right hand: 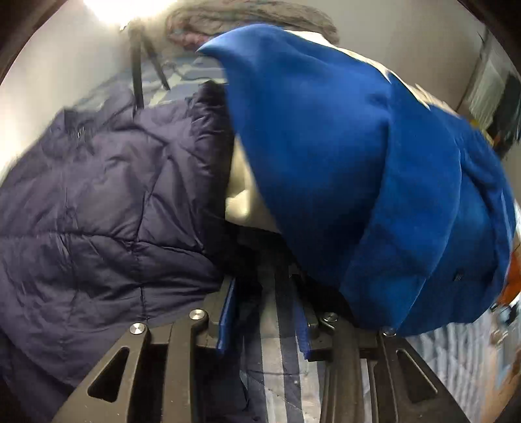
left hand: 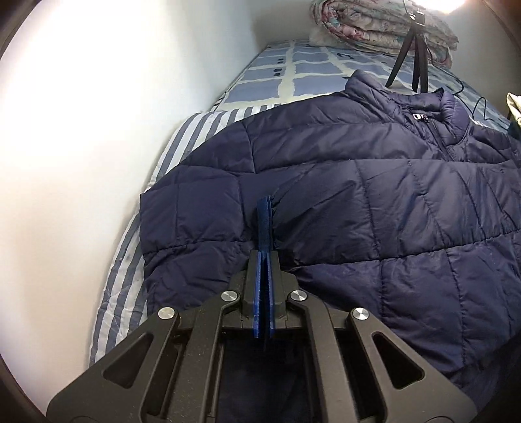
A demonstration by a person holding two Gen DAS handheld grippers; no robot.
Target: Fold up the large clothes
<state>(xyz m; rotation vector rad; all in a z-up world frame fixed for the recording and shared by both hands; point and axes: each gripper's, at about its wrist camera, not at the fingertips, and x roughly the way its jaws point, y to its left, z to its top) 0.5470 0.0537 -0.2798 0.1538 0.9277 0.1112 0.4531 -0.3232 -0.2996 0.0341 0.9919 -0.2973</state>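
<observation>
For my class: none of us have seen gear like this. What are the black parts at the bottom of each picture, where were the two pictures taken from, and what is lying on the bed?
The black parts are hand-held grippers, one in each of a person's hands, each carrying a camera that looks along its two fingers.

The left wrist view shows the left gripper pinched shut on a fold of a navy quilted jacket spread on the bed. Behind stand a small tripod and a rolled quilt.

The right wrist view is blurred. The right gripper is open and seems to hold nothing. A bright blue garment lies beside the jacket.
</observation>
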